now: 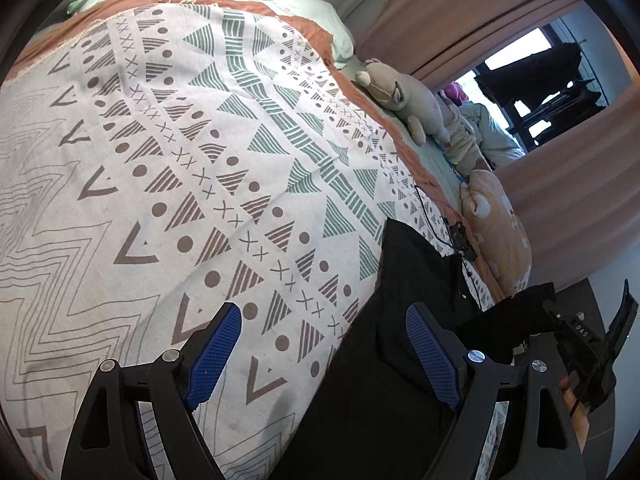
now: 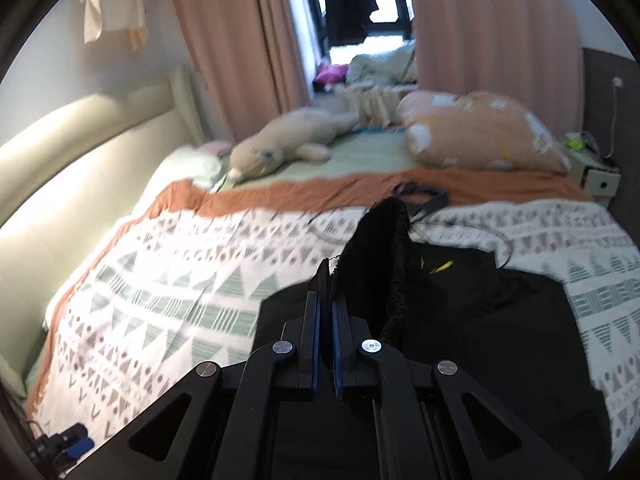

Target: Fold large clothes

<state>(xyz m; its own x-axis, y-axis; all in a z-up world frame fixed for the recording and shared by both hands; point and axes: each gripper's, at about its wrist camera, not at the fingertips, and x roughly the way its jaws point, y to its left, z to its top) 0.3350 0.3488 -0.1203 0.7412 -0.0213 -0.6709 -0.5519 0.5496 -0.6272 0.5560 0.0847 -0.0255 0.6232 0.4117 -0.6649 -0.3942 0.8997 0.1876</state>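
A black garment (image 1: 384, 360) lies on the patterned bedspread (image 1: 160, 160) at the bed's near right side. My left gripper (image 1: 324, 344) is open above the garment's left edge; its left blue pad is over the bedspread and its right one over the black cloth. In the right wrist view my right gripper (image 2: 326, 284) is shut on a raised fold of the black garment (image 2: 500, 320), lifting its ribbed edge (image 2: 396, 272). The left wrist view shows the right gripper (image 1: 580, 344) at the far right with black cloth hanging from it.
A plush toy (image 2: 276, 148) and an orange pillow (image 2: 480, 136) lie along the far side of the bed. A thin black cable (image 1: 440, 232) rests by the garment. Pink curtains (image 2: 240, 40) and a padded headboard (image 2: 60, 152) border the bed. A nightstand (image 2: 596, 176) is at right.
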